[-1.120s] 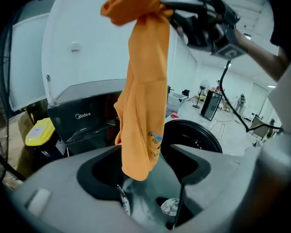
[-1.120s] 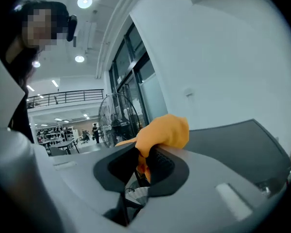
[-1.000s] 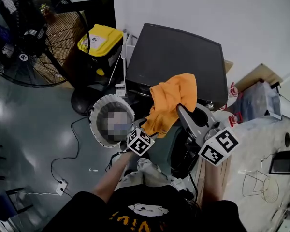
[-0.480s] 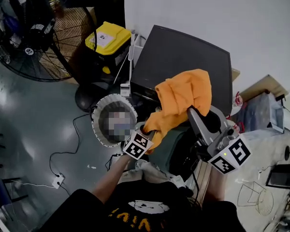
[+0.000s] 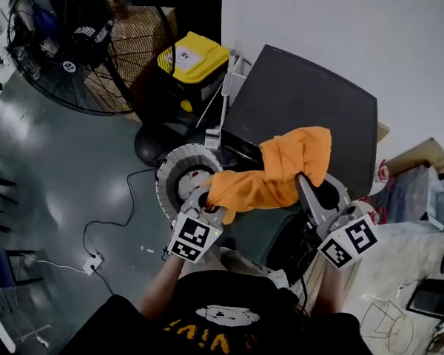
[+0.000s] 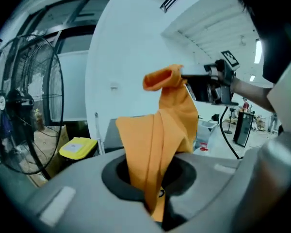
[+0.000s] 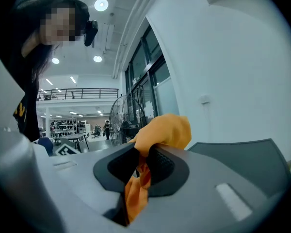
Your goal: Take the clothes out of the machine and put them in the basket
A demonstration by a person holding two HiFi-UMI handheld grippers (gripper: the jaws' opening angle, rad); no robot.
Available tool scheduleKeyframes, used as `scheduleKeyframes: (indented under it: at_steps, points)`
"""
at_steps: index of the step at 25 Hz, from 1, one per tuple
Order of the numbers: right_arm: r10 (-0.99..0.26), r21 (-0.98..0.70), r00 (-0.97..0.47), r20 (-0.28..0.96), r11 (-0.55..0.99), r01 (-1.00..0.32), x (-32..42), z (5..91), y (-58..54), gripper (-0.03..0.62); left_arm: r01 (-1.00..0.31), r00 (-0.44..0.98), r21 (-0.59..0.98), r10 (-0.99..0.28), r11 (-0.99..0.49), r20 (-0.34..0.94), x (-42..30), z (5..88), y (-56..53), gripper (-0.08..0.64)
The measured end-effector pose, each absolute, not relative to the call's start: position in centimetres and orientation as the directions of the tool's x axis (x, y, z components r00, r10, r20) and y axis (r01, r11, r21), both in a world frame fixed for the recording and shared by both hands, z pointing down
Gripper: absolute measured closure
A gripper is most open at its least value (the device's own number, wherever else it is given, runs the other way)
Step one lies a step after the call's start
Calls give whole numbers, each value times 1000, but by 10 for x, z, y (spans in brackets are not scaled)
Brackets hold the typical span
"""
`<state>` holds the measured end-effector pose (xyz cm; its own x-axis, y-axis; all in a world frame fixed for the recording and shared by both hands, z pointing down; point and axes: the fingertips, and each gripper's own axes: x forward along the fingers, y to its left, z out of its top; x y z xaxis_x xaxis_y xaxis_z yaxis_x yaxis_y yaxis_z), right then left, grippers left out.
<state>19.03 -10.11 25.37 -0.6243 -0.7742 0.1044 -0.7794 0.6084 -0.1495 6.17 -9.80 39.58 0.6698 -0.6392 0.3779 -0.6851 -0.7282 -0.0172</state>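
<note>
An orange cloth (image 5: 281,172) hangs in the air, stretched between both grippers in front of the dark machine (image 5: 311,109). My left gripper (image 5: 204,200) is shut on the cloth's lower left end, just over the right rim of the round white basket (image 5: 168,170). My right gripper (image 5: 308,182) is shut on the bunched upper end. In the left gripper view the cloth (image 6: 160,130) rises from the left gripper (image 6: 155,205) up to the right gripper (image 6: 208,84). In the right gripper view the right gripper (image 7: 141,166) pinches a fold of the cloth (image 7: 165,132).
A large black floor fan (image 5: 74,43) stands at the back left. A yellow-lidded bin (image 5: 194,58) sits beside the machine. A cable and power strip (image 5: 92,261) lie on the grey floor left of the basket. Clutter and a clear box (image 5: 414,191) fill the right side.
The left gripper has carried its end of the cloth leftward to the basket's rim. The cloth now stretches more level between the grippers. The right gripper has stayed near the machine.
</note>
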Motion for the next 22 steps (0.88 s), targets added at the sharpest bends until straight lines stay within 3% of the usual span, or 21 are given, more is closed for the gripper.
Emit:
scheduleKeyframes:
  at_steps: [10,17,22]
  points:
    - [-683,-100,-682,260,684,-723,115,312,-114,518,-750,623,-83,-744,-656,243,3,310,-130,523]
    - [-660,-94,-693,290,701,-707,53,324,-131,518,-744,633,-148,-758,-652,156,-40,252,-146,523]
    - [-657,-112,-687,310,693,-713,11,336,-144,518,-717,648,-175,-738,-675,188,-74,256,-162,523]
